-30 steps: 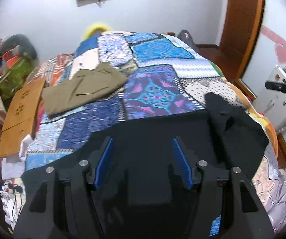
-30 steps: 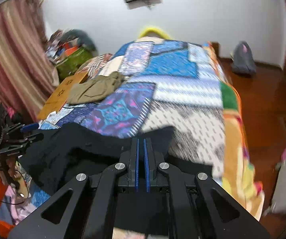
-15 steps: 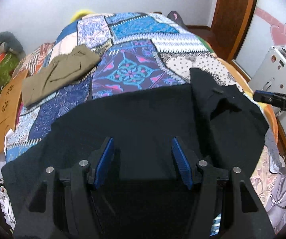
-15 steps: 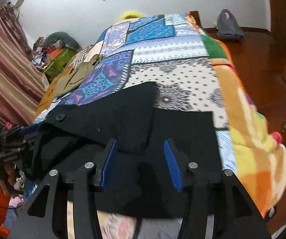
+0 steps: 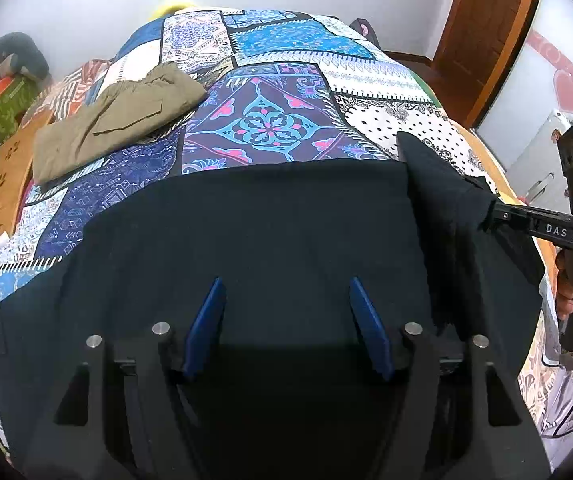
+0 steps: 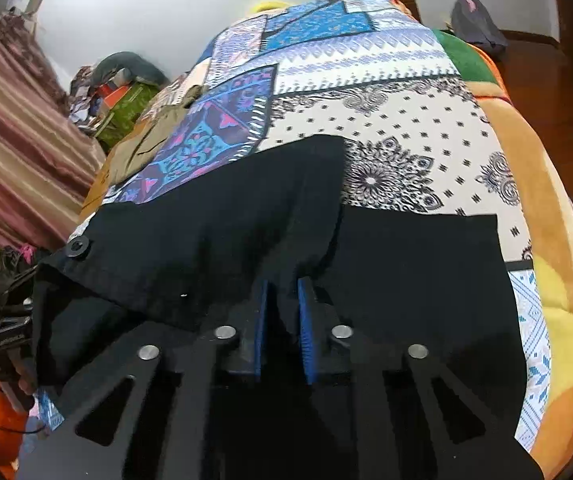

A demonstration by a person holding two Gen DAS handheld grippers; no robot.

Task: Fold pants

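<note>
Black pants at bed's near edge: soft, limp; grip waistband corners. Left gripper opening, empty; right gripper pinching fold.

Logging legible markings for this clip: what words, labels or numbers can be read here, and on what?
"DAS": white letters on the black arm of the right gripper, seen from the left wrist.
Small white lettering on the black mount at the left edge of the right wrist view: too blurred to read.
Nothing else readable.

Black pants lie spread across the bed, waistband folded over.
</note>
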